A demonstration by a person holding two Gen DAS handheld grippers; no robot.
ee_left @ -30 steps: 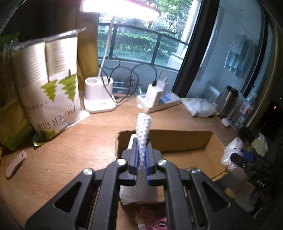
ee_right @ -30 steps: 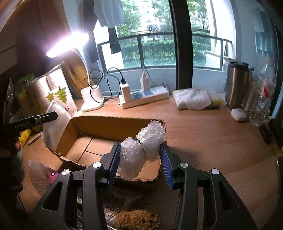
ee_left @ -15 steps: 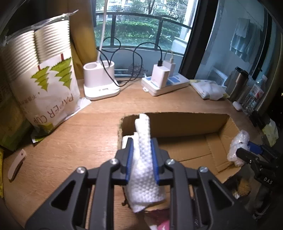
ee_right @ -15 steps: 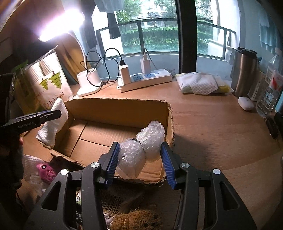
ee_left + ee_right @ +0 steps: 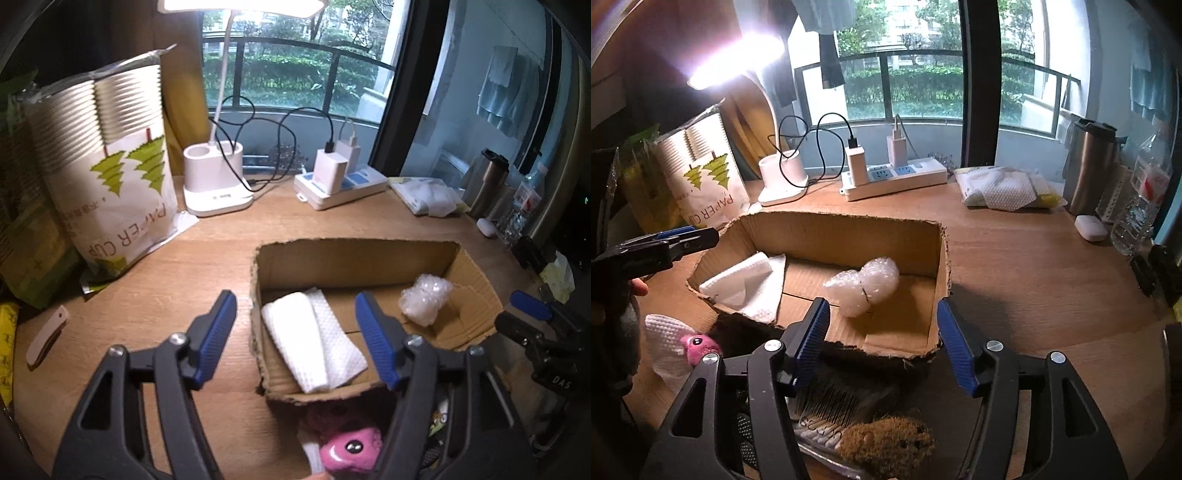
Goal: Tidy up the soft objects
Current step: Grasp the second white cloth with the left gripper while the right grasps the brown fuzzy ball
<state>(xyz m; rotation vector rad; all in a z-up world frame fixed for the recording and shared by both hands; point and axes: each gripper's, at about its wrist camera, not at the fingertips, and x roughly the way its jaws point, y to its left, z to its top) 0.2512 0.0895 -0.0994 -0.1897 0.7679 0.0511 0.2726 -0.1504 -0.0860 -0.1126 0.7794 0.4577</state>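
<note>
In the cardboard box (image 5: 354, 258) the folded white cloth (image 5: 314, 339) lies flat, long axis running from near wall to far. The left gripper (image 5: 295, 336) is opening, released above it; the right gripper (image 5: 882, 336) is opening too, the bubble wrap (image 5: 864, 284) lying free.

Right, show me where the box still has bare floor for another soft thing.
Bare cardboard lies mid-box, between the folded cloth at its left end and the bubble wrap, and in the near right corner in front of the wrap. Just outside the near wall it is crowded: pink toy, comb, brown fluff.
</note>
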